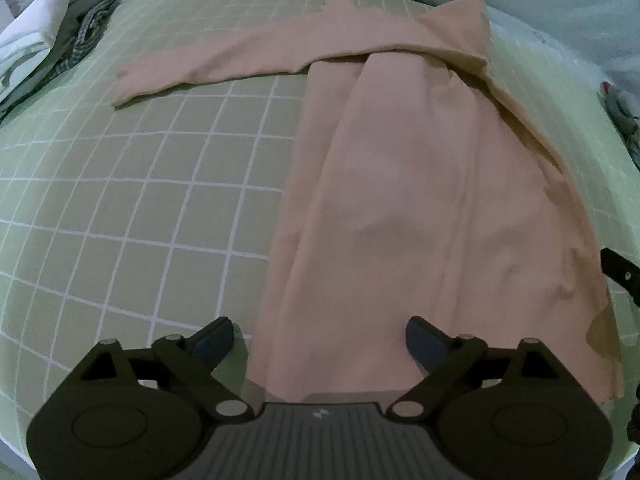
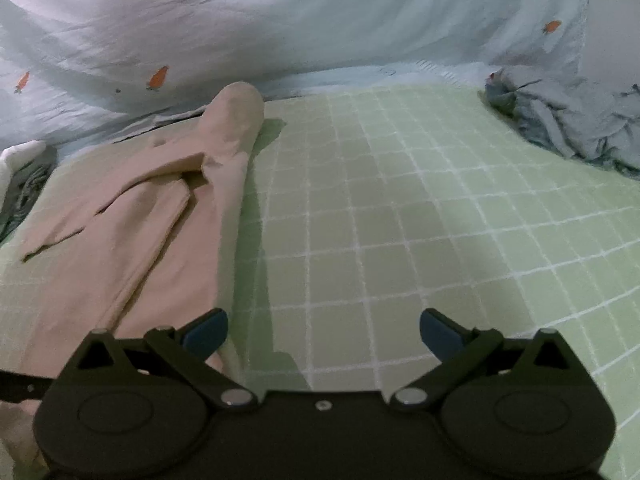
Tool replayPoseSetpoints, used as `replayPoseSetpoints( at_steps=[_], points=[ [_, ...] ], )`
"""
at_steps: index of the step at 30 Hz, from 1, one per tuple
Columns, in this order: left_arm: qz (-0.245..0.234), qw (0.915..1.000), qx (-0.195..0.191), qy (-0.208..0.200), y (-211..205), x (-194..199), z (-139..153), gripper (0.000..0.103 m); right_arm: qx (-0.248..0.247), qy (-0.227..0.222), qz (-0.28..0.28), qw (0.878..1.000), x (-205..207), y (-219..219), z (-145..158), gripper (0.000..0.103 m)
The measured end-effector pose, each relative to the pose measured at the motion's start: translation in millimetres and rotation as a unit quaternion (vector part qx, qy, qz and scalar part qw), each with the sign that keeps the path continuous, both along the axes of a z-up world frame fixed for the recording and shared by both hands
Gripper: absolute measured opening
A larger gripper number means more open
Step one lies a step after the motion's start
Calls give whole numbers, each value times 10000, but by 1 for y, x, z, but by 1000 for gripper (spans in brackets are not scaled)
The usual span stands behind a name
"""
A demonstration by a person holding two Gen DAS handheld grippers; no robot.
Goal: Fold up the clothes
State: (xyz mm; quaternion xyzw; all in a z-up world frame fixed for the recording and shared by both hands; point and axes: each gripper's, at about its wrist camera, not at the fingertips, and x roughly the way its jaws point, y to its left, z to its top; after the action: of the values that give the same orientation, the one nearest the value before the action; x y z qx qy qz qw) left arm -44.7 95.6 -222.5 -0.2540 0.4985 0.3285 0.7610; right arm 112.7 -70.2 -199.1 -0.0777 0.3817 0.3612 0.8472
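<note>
Your left hand-held gripper (image 1: 320, 340) and right hand-held gripper (image 2: 323, 332) are both wide open, holding nothing. The beige garment (image 1: 400, 200) lies on the bed (image 1: 140, 200); it looks soft and light, so pinch its near hem.

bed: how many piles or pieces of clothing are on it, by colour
beige garment, spread on the green grid sheet: 1
grey-blue crumpled pile: 1
white and grey pile at the far left edge: 1
total: 3
</note>
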Motion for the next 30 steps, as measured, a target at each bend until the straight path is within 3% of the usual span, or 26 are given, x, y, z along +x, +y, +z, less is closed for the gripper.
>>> replayPoseSetpoints(
  at_steps=[10,15,18,20,25,27,28,29,30],
  points=[
    [-111,9999,-4,84,3,1,-4,103,203,-82,291,9993,-18,-1,12,103],
    [-186,9997,-57,130,3,-2,-3,103,-149,22,347,9993,-26,7,4,102],
    [-115,9997,-97,198,3,-8,-1,103,-198,227,332,9990,-27,8,-2,90],
    [-59,9997,-121,214,4,-14,0,103,-244,337,344,9985,-28,9,-5,74],
    [35,9995,-139,269,3,-27,0,103,-255,406,401,9980,-32,7,-7,53],
    [49,9994,-197,279,2,-31,-2,103,-361,316,471,9977,-33,8,-7,31],
    [71,9993,-244,281,4,-32,-2,103,-375,340,517,9974,-32,9,-6,11],
    [93,9991,-290,284,5,-33,-2,103,-326,403,519,9973,-32,9,-3,4],
    [96,9989,-337,297,7,-34,-2,103,-296,416,527,9973,-33,8,1,4]
  ],
)
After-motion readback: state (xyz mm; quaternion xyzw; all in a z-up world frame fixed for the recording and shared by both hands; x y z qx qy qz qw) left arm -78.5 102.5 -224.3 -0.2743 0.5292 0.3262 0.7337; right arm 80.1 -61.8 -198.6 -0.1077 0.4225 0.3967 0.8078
